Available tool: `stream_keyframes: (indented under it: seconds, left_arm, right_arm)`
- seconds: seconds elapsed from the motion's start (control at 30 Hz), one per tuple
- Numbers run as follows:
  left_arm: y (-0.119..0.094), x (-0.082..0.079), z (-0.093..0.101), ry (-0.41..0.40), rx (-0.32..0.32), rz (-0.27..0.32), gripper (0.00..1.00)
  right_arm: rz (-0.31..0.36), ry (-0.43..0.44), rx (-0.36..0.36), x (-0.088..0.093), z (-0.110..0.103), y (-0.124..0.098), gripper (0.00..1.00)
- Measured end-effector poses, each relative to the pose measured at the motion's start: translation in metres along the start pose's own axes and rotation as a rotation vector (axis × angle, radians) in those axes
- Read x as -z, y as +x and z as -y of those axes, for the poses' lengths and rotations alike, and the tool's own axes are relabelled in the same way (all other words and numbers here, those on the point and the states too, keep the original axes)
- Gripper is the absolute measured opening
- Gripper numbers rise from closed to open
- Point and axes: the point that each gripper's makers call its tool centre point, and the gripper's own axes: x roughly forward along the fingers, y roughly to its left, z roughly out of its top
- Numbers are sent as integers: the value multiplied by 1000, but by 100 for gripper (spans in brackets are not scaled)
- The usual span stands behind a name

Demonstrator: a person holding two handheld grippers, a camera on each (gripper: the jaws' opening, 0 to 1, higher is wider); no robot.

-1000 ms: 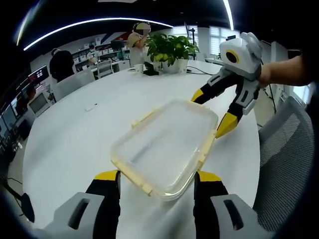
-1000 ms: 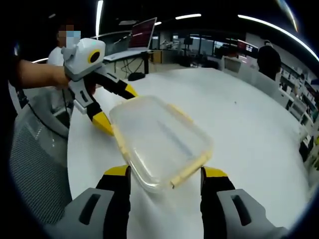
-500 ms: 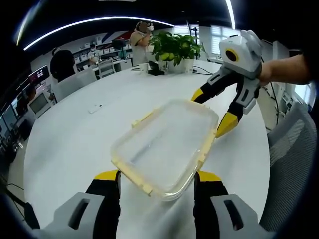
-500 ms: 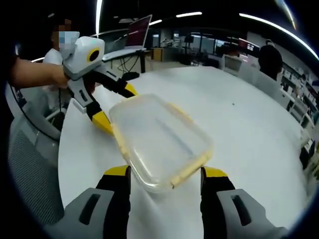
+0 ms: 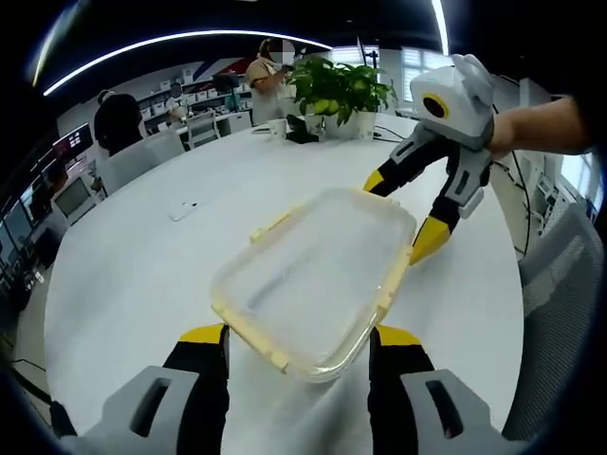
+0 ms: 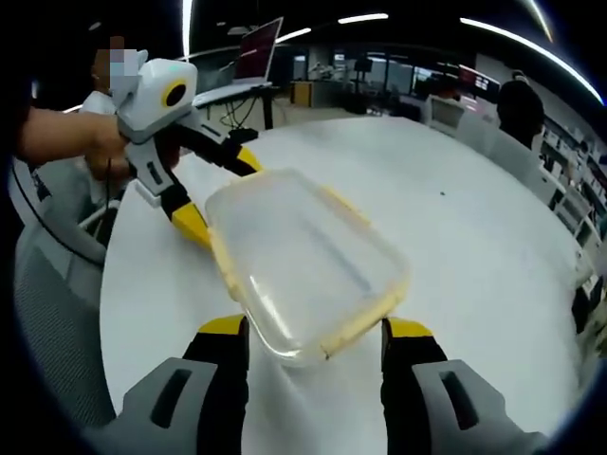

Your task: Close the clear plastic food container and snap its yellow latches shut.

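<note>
Currently the clear plastic food container point(image 5: 313, 280) sits on the white round desk point(image 5: 133, 275) with its lid on, lying between both tools. The left hand-held gripper point(image 5: 299, 341) has its jaws spread wide, flanking one end without gripping; the right hand-held gripper point(image 6: 305, 334) likewise stands open around the opposite end. Yellow latches point(image 5: 270, 226) along the rim look unfolded, I judge. To do this well, steady one end while the other jaw presses each latch down squarely against the rim.
</note>
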Motion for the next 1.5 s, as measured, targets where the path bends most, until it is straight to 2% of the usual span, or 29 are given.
stream_keyframes:
  seconds: [0.43, 0.63, 1.07, 1.37, 1.5]
  left_arm:
    - [-1, -1, 0, -11, 3, 3, 52]
    - [-8, -2, -1, -18, -4, 13, 55]
    - [-41, 5, 8, -83, -21, 71, 63]
    - [-70, 15, 25, -135, -41, 119, 70]
    - [-84, 20, 39, -124, -39, 137, 74]
  right_arm:
    - [-20, -10, -8, 2, 3, 1, 52]
    - [-1, 12, 12, 2, -1, -7, 57]
    - [96, 73, 86, 13, -23, -40, 65]
    - [160, 113, 146, 28, -41, -67, 72]
    - [171, 125, 177, 38, -49, -81, 75]
